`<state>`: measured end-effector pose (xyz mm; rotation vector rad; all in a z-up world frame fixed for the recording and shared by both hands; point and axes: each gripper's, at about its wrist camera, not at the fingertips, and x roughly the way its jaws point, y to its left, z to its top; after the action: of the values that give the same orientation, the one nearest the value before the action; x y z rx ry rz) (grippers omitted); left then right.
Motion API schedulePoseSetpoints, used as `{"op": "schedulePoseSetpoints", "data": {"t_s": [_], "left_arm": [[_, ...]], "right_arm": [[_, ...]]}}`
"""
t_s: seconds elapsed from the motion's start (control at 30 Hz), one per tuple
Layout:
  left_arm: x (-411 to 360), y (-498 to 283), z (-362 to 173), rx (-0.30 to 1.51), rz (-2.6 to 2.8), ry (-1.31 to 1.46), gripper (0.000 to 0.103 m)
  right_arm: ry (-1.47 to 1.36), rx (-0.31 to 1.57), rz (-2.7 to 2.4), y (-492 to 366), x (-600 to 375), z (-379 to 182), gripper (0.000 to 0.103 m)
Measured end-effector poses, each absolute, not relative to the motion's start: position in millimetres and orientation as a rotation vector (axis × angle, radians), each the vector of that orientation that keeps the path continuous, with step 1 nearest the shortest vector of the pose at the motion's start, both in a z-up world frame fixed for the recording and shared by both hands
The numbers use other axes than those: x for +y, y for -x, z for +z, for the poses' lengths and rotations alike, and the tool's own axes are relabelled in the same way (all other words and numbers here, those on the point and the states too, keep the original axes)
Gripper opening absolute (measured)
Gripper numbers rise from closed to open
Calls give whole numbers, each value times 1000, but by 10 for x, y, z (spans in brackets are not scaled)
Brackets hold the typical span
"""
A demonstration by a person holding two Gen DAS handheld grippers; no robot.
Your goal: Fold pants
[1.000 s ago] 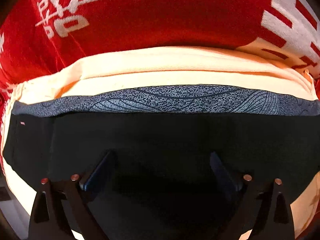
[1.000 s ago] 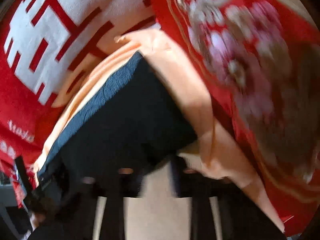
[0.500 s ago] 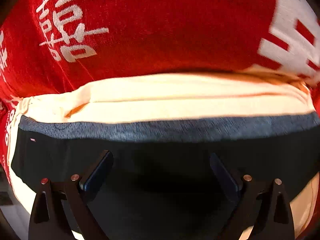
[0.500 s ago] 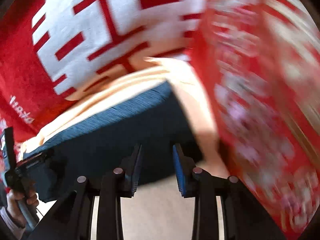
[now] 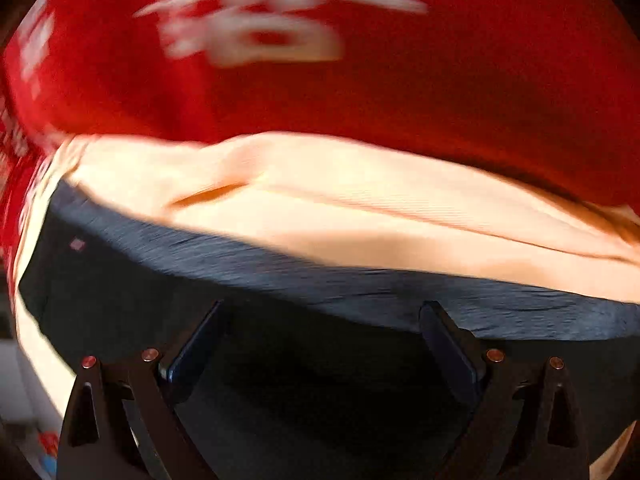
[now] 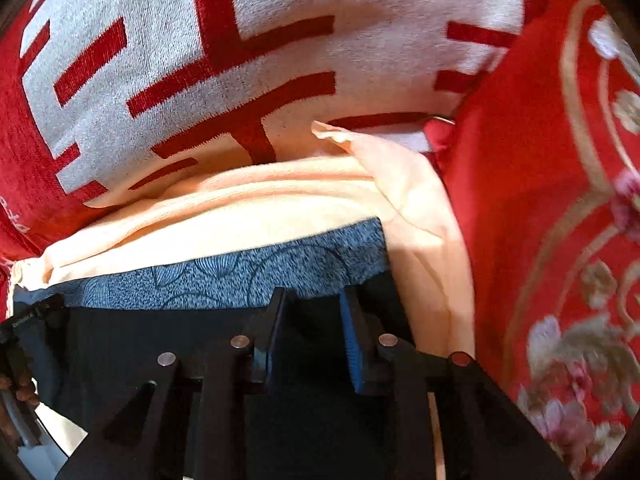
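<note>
The dark black pants with a speckled grey-blue patterned band (image 6: pixel 248 272) lie flat on a pale peach folded cloth (image 6: pixel 248 204), which in turn rests on a red blanket with large white characters (image 6: pixel 200 40); a red cushion with gold and floral embroidery (image 6: pixel 560 200) sits just beside them to the right. The left gripper (image 5: pixel 320 344) hovers over the black fabric with its jaws spread wide, holding nothing, probably poised to press or catch the cloth on its side. The right gripper (image 6: pixel 312 320) sits low over the pants' right part near the patterned band, its jaws drawn close with a narrow gap between them; whether any fabric is pinched in that gap cannot be told. Working from both sides likely keeps the fold's edge straight. The left wrist view is blurred, so finer creases there are unclear.
</note>
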<state>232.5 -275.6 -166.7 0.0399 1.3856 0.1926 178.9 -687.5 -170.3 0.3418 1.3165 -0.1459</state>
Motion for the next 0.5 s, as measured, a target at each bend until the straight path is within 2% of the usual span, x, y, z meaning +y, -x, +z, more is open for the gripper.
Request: {"op": "schedulePoseSetpoints", "data": {"t_s": [0.13,0.3,0.5], "left_arm": [[-2482,-2064,-1451,1392,241,-167,98],[-2256,-1628,-1287,1430,242,-161,98],[-2117,-1344,-1333,1451,165,-171,98]], "right_arm": [[-395,1337,-156,-1523,-6784,-1496,51],[-427,1353,-107,-1060,-6540,-1282,52],[-468,1416,-33,-745,-5884,-1206,52]]}}
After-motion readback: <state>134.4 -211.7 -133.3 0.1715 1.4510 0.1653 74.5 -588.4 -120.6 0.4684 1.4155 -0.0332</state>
